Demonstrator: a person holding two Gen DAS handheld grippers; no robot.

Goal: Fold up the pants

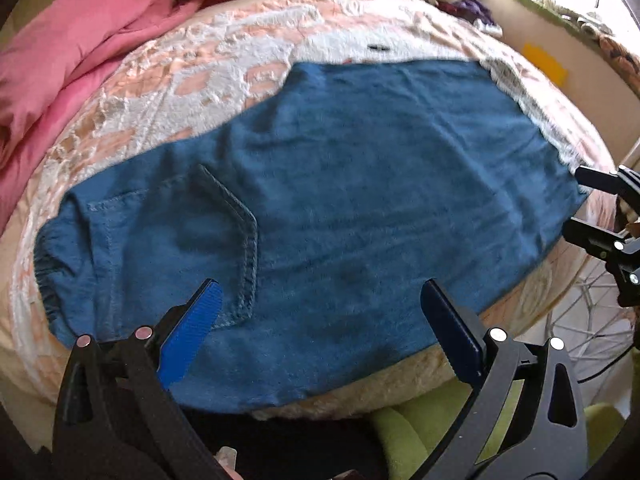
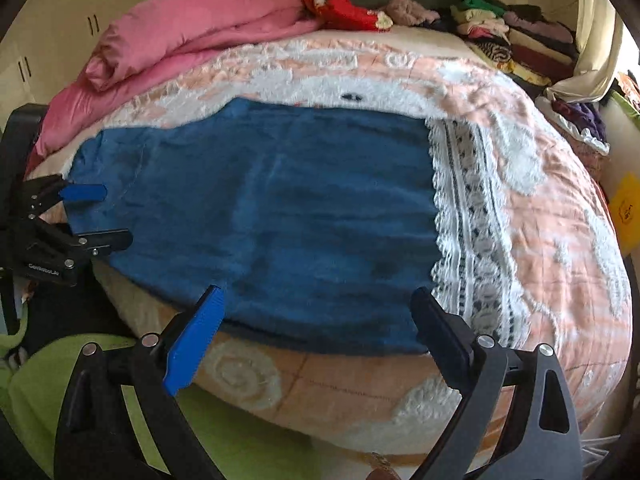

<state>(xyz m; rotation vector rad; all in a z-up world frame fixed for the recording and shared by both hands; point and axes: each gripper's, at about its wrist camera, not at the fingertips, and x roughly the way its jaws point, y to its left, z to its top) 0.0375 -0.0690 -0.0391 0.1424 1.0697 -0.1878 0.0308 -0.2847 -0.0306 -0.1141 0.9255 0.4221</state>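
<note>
Blue denim pants (image 1: 340, 200) lie flat on the bed, folded lengthwise, with the elastic waistband and a back pocket (image 1: 224, 236) at the left. In the right wrist view the pants (image 2: 272, 208) end at a lace trim (image 2: 464, 232) on the right. My left gripper (image 1: 320, 296) hovers open above the waist end near the pocket, nothing between its fingers. My right gripper (image 2: 320, 304) stands open over the pants' near edge by the hem end, holding nothing. The right gripper (image 1: 600, 216) also shows at the right edge of the left wrist view, and the left gripper (image 2: 92, 216) shows at the left of the right wrist view.
The bed has a peach and white quilt (image 2: 540, 220). A pink duvet (image 2: 180, 36) is bunched at the back left. Folded clothes (image 2: 512, 44) are stacked at the back right. A green cushion (image 2: 100, 400) sits below the bed's near edge.
</note>
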